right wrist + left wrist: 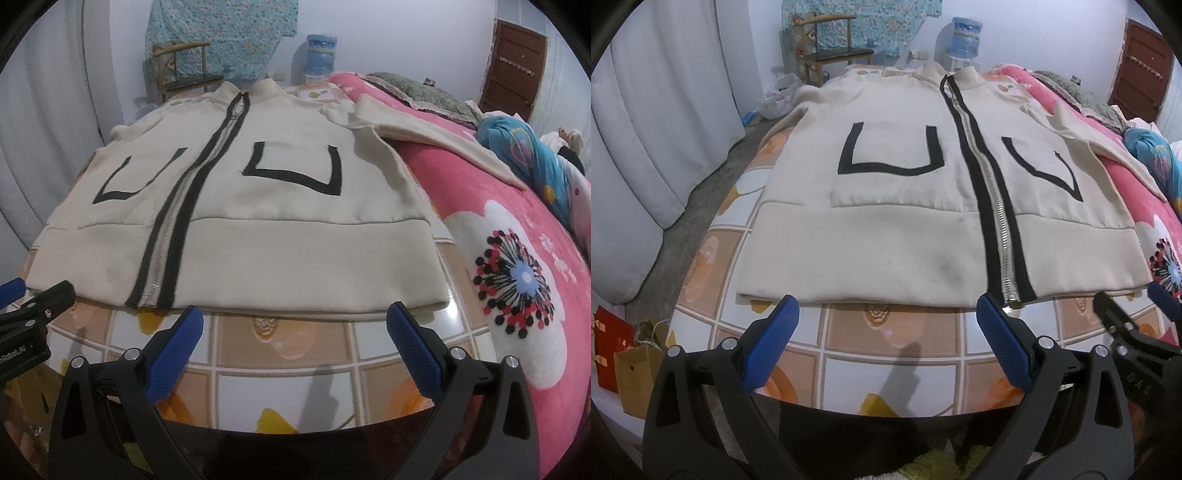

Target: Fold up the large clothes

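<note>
The left gripper [886,317] hangs just short of the near hem of the jacket [886,177], its blue-padded jaws spread wide with nothing between them. The right gripper [295,325] hovers beside it, equally wide apart and empty, near the hem's right half.

The cream jacket lies flat, front up, on the bed [894,332], on a sheet of orange and white squares. Its long axis runs from the near edge of the bed to the far edge: hem nearest the grippers, collar [956,75] pointing away toward the wall. The zipper [988,192], edged in black, is closed and runs along that axis. One black-outlined pocket sits on either side. The right sleeve [436,142] spreads outward over a pink flowered blanket [517,258] that covers the bed's right side.
</note>
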Demonstrator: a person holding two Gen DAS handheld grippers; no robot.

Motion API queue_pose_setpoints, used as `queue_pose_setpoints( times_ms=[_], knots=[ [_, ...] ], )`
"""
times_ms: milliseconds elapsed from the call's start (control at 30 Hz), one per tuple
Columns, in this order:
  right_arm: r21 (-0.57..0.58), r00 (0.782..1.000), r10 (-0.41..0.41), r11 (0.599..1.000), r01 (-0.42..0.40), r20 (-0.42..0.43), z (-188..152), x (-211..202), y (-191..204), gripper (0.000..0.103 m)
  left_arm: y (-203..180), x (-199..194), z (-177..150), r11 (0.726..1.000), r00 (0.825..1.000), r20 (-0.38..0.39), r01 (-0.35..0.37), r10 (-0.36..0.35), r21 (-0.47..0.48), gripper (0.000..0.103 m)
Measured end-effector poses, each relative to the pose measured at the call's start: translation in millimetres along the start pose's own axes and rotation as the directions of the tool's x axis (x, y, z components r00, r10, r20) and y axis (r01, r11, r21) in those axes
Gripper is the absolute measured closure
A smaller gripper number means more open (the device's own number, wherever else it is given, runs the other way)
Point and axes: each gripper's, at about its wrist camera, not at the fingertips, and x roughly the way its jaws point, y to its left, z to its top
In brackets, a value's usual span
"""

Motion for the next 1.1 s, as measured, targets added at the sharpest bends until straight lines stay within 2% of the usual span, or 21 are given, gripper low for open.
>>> queue_pose_setpoints(
  times_ms=[133, 200, 333, 500, 667, 700, 767, 800, 833, 867, 1033, 1100],
  knots=[
    [0.007, 1.0, -0.013, 1.0, 0.013, -0.005, 1, 8, -12, 0.006, 2, 11, -1, 1.0, 1.0, -0.003, -0.002, 0.002, 0.025, 0.01],
    [0.03, 1.0, -0.011, 0.999, 0.011, -0.01, 3, 12, -24, 0.006, 7, 14, -1, 0.999, 1.0, 0.014, 0.023, -0.024, 0.023, 0.01],
    [0.093, 1.0, -0.029, 0.995, 0.029, -0.001, 11, 19, -60, 0.006, 28, 13, 0, 0.99, 0.985, 0.099, 0.142, -0.139, -0.023, 0.01],
    [0.144, 0.999, -0.041, 0.989, 0.042, -0.009, 18, 34, -95, 0.006, 53, 23, 11, 0.993, 0.992, 0.075, 0.104, -0.099, -0.064, 0.01],
    [0.149, 0.998, -0.033, 0.988, 0.041, -0.055, 21, 56, -108, 0.025, 72, 38, 18, 0.996, 0.996, 0.093, 0.009, 0.0, -0.09, 0.01],
    [0.142, 0.998, -0.034, 0.989, 0.042, -0.059, 21, 59, -108, 0.026, 76, 43, 19, 0.995, 0.996, 0.091, 0.002, 0.007, -0.098, 0.01],
    [0.108, 0.997, -0.058, 0.992, 0.063, -0.044, 23, 60, -104, 0.035, 83, 52, 22, 0.994, 0.996, 0.084, -0.011, 0.02, -0.109, 0.011],
    [0.097, 0.997, -0.064, 0.993, 0.068, -0.04, 23, 60, -103, 0.037, 86, 54, 23, 0.994, 0.996, 0.083, -0.014, 0.024, -0.111, 0.013],
    [0.086, 0.997, -0.064, 0.994, 0.067, -0.036, 24, 62, -101, 0.041, 88, 57, 24, 0.994, 0.996, 0.082, -0.015, 0.025, -0.111, 0.023],
    [0.073, 0.997, -0.066, 0.995, 0.068, -0.032, 25, 63, -99, 0.044, 89, 60, 25, 0.994, 0.997, 0.075, -0.021, 0.03, -0.11, 0.028],
    [0.003, 0.997, -0.068, 0.998, 0.068, -0.032, 32, 72, -90, 0.062, 93, 71, 30, 0.994, 0.996, 0.073, -0.042, 0.05, -0.103, 0.04],
    [0.01, 0.998, -0.055, 0.998, 0.055, -0.027, 37, 77, -90, 0.066, 92, 73, 32, 0.994, 0.996, 0.079, -0.039, 0.047, -0.105, 0.044]
  ],
)
